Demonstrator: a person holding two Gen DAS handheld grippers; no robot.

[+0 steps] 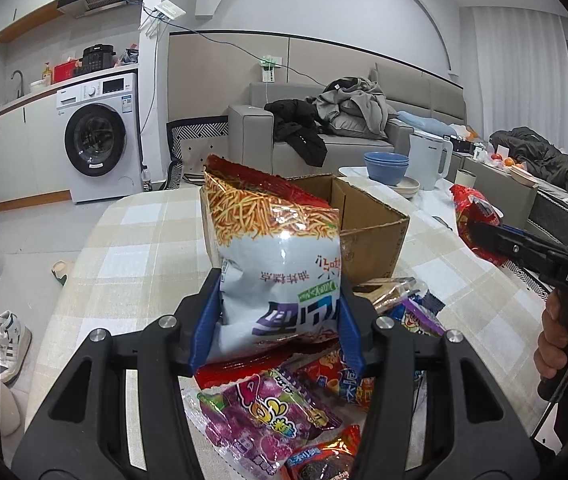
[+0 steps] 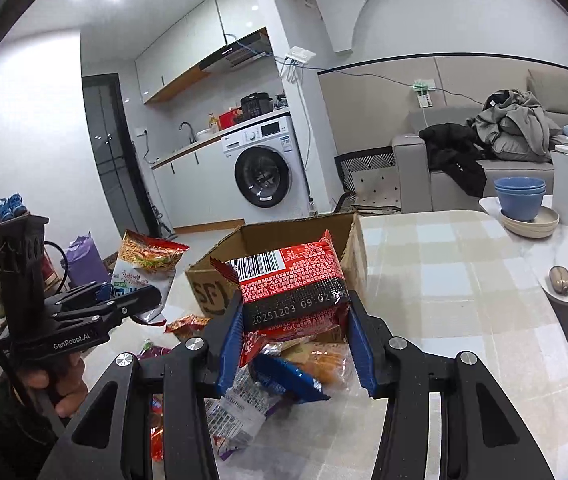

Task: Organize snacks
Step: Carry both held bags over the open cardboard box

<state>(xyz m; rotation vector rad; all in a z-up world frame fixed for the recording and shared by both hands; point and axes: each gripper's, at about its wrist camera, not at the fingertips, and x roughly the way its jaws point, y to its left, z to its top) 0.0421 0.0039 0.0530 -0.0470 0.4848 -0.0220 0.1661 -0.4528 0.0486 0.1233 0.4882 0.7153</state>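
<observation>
Blue pads (image 1: 207, 320) of left gripper (image 1: 277, 322) pinching glossy chip bag (image 1: 271, 240) above cardboard box (image 1: 368, 220); right gripper (image 2: 298, 344) clamping crinkly red packet (image 2: 296, 280), probably noodles, before box.

Box mouth: the cardboard box (image 2: 284, 240) is left open upward, flaps raised.
Near side: loose snack packets (image 1: 267, 408) are heaped before it.
Right of box: bare checked surface (image 2: 444, 280) is seen.

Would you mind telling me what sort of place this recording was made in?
Most likely a small apartment with an open kitchen and living area: a washing machine sits under the kitchen counter, a grey sofa is piled with clothes, and snacks lie on a table with a checked cloth.
</observation>
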